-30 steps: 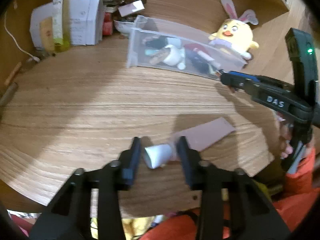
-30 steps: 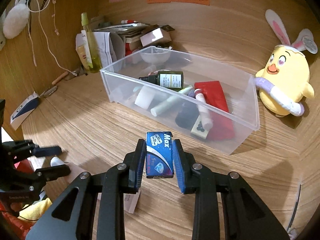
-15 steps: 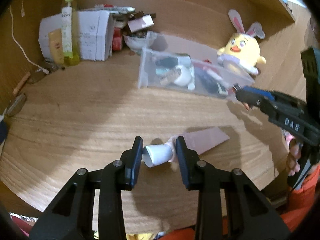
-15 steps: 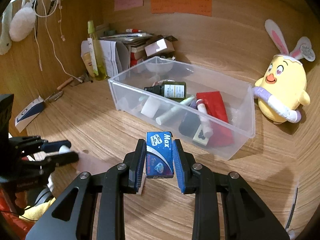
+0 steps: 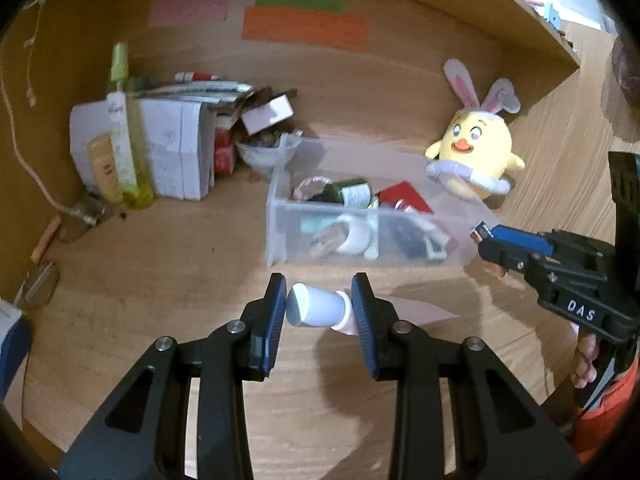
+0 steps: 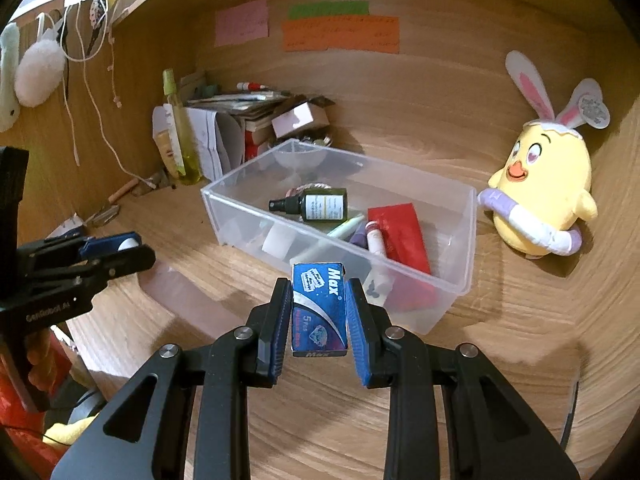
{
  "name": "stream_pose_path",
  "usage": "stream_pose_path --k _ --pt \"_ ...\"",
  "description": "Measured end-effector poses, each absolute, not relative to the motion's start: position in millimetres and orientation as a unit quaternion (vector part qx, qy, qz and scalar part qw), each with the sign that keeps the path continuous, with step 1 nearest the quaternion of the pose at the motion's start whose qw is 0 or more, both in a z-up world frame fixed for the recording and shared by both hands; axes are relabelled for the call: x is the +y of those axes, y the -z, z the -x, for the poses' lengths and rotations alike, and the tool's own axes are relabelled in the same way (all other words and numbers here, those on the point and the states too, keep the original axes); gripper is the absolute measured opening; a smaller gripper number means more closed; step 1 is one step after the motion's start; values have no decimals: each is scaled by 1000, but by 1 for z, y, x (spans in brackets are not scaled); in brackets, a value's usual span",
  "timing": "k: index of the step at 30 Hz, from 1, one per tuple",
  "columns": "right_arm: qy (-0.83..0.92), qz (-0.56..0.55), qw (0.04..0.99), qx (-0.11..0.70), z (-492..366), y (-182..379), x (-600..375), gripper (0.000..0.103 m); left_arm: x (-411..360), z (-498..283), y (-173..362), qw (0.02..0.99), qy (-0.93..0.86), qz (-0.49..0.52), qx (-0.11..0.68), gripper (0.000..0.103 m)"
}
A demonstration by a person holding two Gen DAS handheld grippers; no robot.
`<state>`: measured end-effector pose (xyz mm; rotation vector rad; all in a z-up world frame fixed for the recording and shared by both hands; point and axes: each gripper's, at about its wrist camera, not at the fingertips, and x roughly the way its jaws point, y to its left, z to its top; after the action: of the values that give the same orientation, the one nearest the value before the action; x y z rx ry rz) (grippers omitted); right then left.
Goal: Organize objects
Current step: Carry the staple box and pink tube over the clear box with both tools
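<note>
**Two items in hand, both heading for the bin**

- Left gripper (image 5: 320,312): pinching a small white bottle (image 5: 316,311) sideways, one pad on its cap end and one on its base, clear of the desk (image 5: 160,280). The end-to-end hold is probably keeping the round body from rolling out.
- Right gripper (image 6: 318,312): pinching a blue box (image 6: 319,309) marked "Max" by its two narrow sides, label facing up, just short of the near rim of the bin (image 6: 452,276). The flat sides are giving the pads a square seat.
- Bin: clear plastic, open-topped, sitting mid-desk. It is already holding a dark spray bottle (image 6: 316,207), a red packet (image 6: 400,232), a marker or tube and other small pieces too blurred to name.
- Brown card (image 5: 416,312): lying flat on the desk below the left gripper, not yet collected.
- Chick toy (image 6: 540,196): leaning against the back wall just beside the bin's right end.
- Papers (image 5: 168,144): stacked in the back left corner, well apart from the bin.

Judgement: both grippers are likely carrying their loads over for dropping in; the box is nearer.
</note>
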<state>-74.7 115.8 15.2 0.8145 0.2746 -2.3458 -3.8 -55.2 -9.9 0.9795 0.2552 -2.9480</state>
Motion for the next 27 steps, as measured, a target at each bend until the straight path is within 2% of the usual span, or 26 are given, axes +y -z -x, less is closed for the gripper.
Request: stream_pose_path --k 17,27 --pt "910 -270 303 88 89 -44 132 25 -55 32 -37 8 963 -256 82 33" --pt "914 -264 298 85 112 -49 130 25 -61 62 -45 13 964 -254 82 33"
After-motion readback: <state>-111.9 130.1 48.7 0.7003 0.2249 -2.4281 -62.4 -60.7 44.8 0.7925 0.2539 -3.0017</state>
